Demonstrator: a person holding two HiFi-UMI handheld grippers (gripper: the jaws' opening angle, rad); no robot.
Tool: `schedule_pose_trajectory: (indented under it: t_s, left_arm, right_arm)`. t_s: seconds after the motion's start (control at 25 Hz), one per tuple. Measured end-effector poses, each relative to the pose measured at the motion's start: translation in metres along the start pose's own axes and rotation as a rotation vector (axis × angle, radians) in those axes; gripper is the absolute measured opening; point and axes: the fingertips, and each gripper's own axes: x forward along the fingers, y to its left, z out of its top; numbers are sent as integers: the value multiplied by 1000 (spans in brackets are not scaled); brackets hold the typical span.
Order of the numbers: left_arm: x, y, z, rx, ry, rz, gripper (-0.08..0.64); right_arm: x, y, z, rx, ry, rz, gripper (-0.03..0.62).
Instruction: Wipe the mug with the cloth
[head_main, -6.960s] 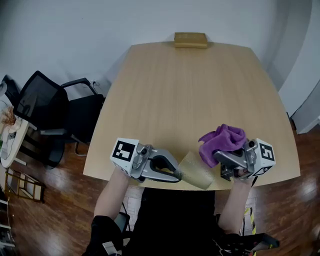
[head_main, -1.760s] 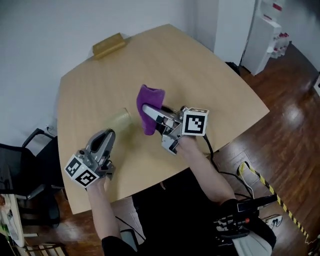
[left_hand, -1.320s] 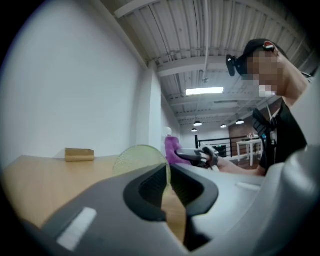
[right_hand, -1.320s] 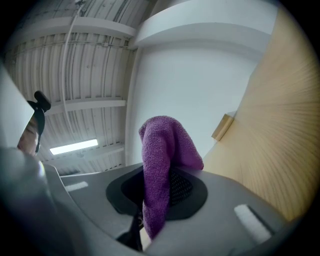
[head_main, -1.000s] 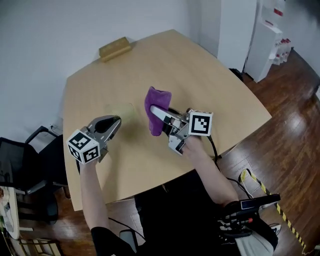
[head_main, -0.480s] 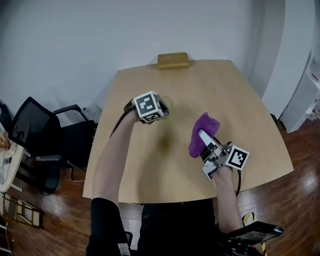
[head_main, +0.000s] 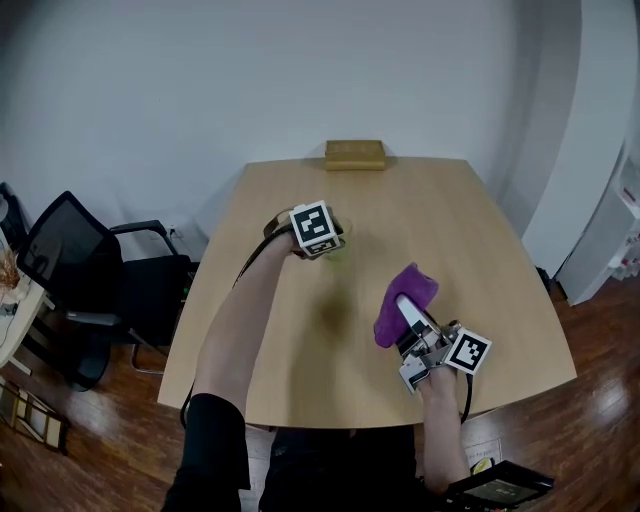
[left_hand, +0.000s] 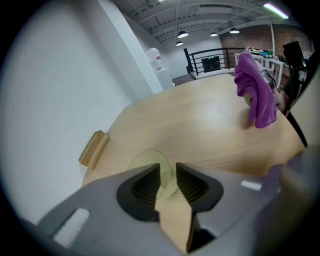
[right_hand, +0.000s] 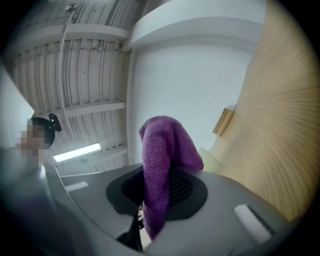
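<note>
Wooden table, mug between left hand-held gripper jaws, just opening

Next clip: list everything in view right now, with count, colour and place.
table: one, light wood, centre.
block: one, tan, table's far edge.
mug: one, pale yellow-green, on the table at the left gripper.
cloth: one, purple, clamped in the right gripper.
chair: one, black, left of the table.
left gripper: one, grey, jaws have just been opening, mug's rim between them.
right gripper: one, grey, near table edge, shut on the cloth.
</note>
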Motion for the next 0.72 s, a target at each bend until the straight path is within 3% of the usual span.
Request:
schedule_pose_trajectory:
  t_s: [0.16, 0.24, 0.28, 0.36, 0.44, 0.56, 0.64, 0.72]
  left_arm:
    - [-26, 4, 4, -67, -150, 146, 157]
    - [-55, -3, 9, -163, -314, 222, 157]
    - [-73, -10, 16, -235, -435, 233, 155]
    - [-111, -34, 32, -407, -736, 193, 130]
    - [-155, -65, 37, -583, -1050, 89, 103]
    - [-218, -104, 17, -826, -1480, -59, 96]
    - [-243, -138, 5, -924, -1695, -107, 74]
    - [-254, -176, 8, -931, -1793, -122, 74]
  right_arm:
    - [-4, 1, -1, 9, -14, 7, 55]
    - [-9, 4, -2, 28, -34, 25, 55]
    - [-11, 7, 1, 46, -49, 37, 55]
    - [-15, 14, 9, 79, -78, 65, 55]
    - [-12, 24, 10, 82, -91, 118, 55]
    - [14, 45, 4, 103, -88, 227, 55]
    - [19, 56, -6, 142, -72, 248, 55]
    - [8, 66, -18, 169, -53, 239, 55]
